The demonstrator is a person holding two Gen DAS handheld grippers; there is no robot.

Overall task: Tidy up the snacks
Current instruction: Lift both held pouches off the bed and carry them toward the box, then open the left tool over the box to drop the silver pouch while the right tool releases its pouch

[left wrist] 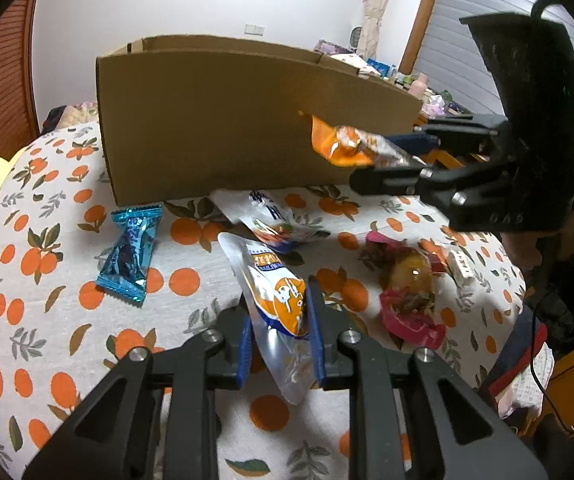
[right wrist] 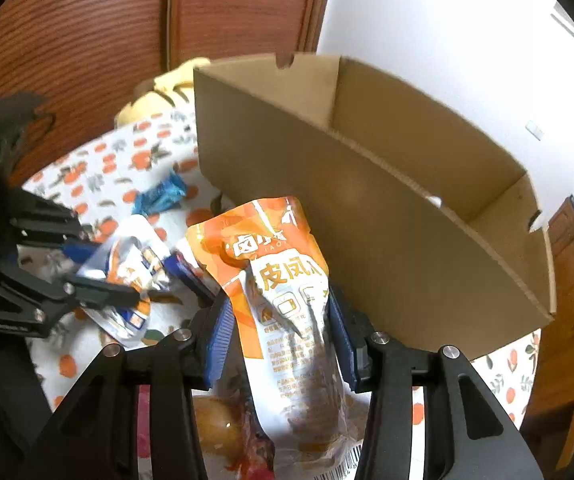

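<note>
Clamping soft, crinkly, light packets at mid-body, the left gripper (left wrist: pixel 279 332) pinches a silver-orange pouch (left wrist: pixel 277 300) while the right gripper (right wrist: pixel 283 332) squeezes an orange packet (right wrist: pixel 283 280) near the cardboard box (right wrist: pixel 387 240)

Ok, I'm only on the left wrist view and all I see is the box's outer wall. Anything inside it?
Observer: In the right wrist view the cardboard box is open on top. Only bare inner walls show; its floor is hidden.
Operator: How does the right claw hold its packet?
Observer: The right claw pinches the orange packet around mid-length, with the printed face toward the camera and the top end toward the box.
Operator: And my left claw from that side?
Observer: The left claw is shut on the silver-and-orange pouch, whose tail hangs below the pads.
</note>
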